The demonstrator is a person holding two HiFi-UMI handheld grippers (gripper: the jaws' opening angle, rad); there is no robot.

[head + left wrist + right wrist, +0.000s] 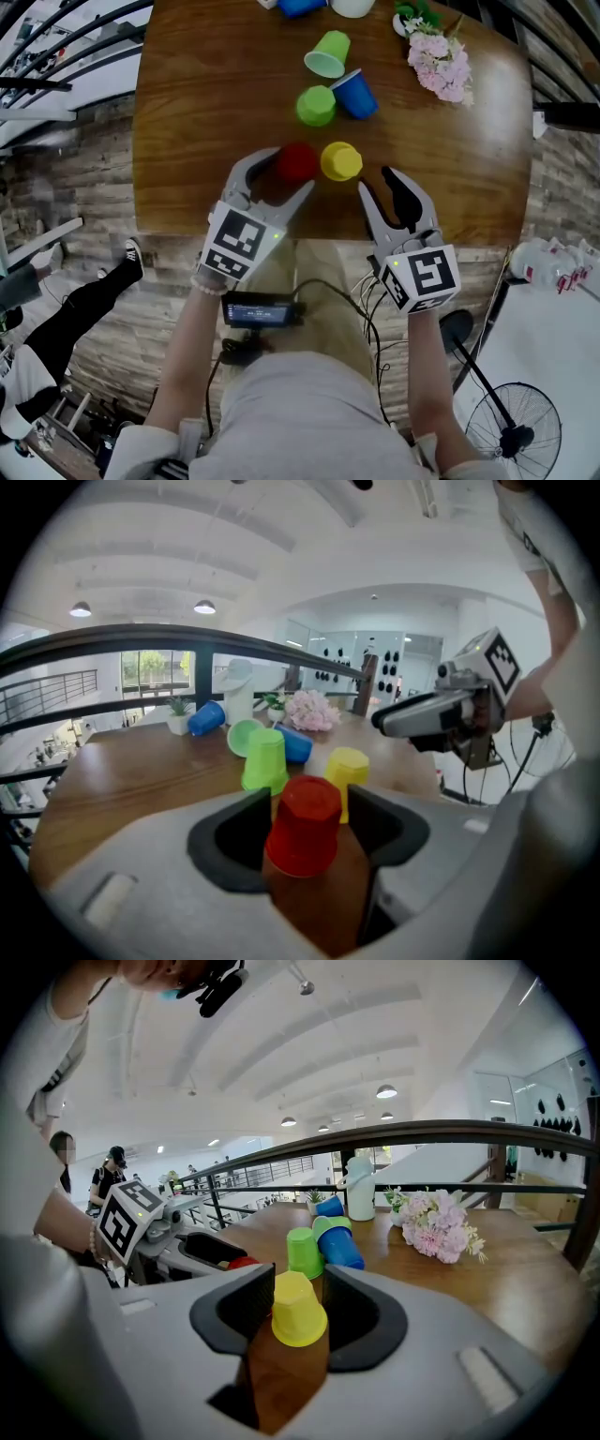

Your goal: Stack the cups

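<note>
A red cup (296,161) stands upside down on the wooden table (206,112), with a yellow cup (341,161) upside down just right of it. My left gripper (290,172) is open, its fingertips on either side of the red cup (305,825); a gap shows at the right pad. My right gripper (377,182) is open and sits a little short and right of the yellow cup (298,1312), with nothing held. Farther back are an upside-down green cup (316,105), a blue cup (355,94) on its side and a light green cup (327,54) on its side.
Pink flowers (439,62) lie at the table's back right. Another blue cup (206,717), a white jug (236,691) and a small plant pot (178,722) stand along the far edge by a dark railing (422,1133). The table's near edge runs just under both grippers.
</note>
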